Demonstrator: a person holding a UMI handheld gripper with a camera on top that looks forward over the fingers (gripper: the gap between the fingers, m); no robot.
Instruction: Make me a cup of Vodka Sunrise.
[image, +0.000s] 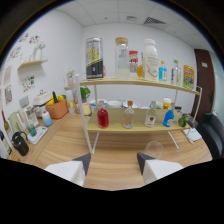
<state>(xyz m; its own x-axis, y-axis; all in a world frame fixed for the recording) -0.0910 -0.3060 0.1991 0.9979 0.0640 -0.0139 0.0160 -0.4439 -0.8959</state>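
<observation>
My gripper (113, 161) is open, its two dark-tipped white fingers (83, 161) apart with nothing between them, above a wooden table (115, 150). Ahead stands a two-level wooden shelf rack (140, 83). On its lower level are a red-liquid bottle (103, 117), a small clear bottle (129, 116), a red-labelled bottle (151, 117) and a blue-liquid bottle (169, 118). The top level carries a tall dark-labelled container (94, 59), a clear jar (122, 57), a white jug (151, 60) and several smaller bottles. A clear glass (154, 148) stands on the table just beyond the right finger.
To the left, an orange basket (58, 108) with fruit, a dark mug (21, 144), a tray with small bottles (36, 131) and a wall shelf (33, 63). A dark door (204, 70) is at the right. The rack's white legs (89, 131) stand on the table.
</observation>
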